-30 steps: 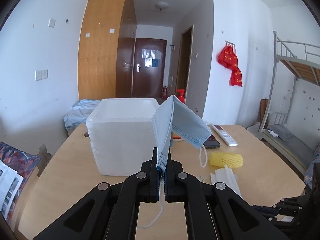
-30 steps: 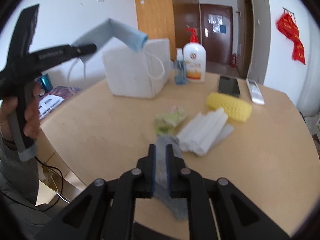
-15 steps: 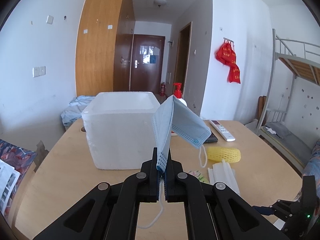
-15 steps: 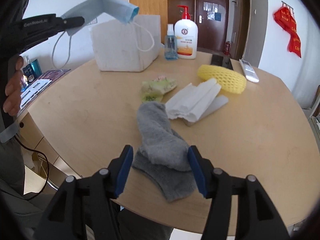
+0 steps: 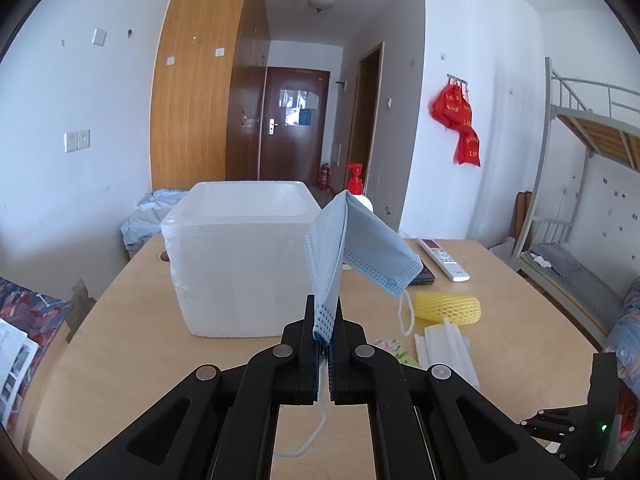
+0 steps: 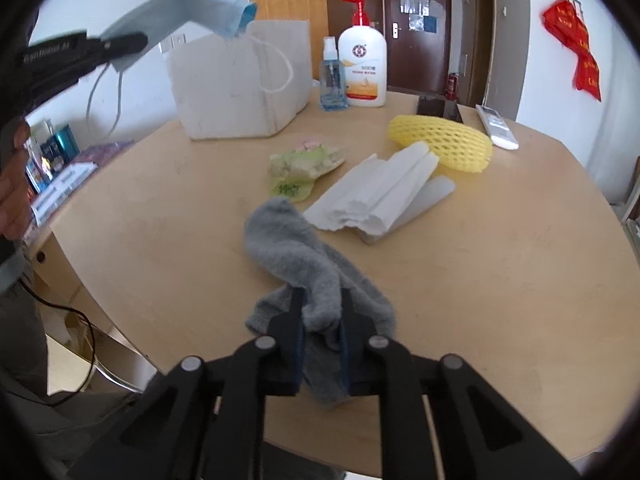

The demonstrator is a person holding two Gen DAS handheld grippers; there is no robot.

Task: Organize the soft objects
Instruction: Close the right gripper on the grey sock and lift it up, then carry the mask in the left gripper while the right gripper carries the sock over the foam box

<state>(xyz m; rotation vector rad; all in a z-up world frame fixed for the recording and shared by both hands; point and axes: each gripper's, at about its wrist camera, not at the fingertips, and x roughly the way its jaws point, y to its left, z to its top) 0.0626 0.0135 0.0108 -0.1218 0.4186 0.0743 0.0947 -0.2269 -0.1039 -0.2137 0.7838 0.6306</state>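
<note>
My left gripper [image 5: 324,312] is shut on the bottom edge of a blue face mask [image 5: 360,248], which stands up and folds over to the right, its ear loops dangling. It hangs in the air just in front of a white foam box [image 5: 240,264]. In the right wrist view the mask [image 6: 192,8] sits high at the left, above the box [image 6: 240,80]. A grey sock [image 6: 296,248] lies crumpled near the table's front edge. The jaws of my right gripper [image 6: 322,300] are closing, and their pads pinch a bunched fold of it.
On the wooden table [image 6: 500,260] lie folded white paper [image 6: 384,192], a yellow foam net [image 6: 444,142] and a green floral wrapper [image 6: 304,164]. Behind them stand a lotion pump bottle [image 6: 362,64] and a small spray bottle [image 6: 332,80], with a phone [image 6: 438,108] and remote [image 6: 498,128].
The right gripper opened wide, sank onto the grey sock and closed on a fold of it. The left gripper kept still with the mask.
</note>
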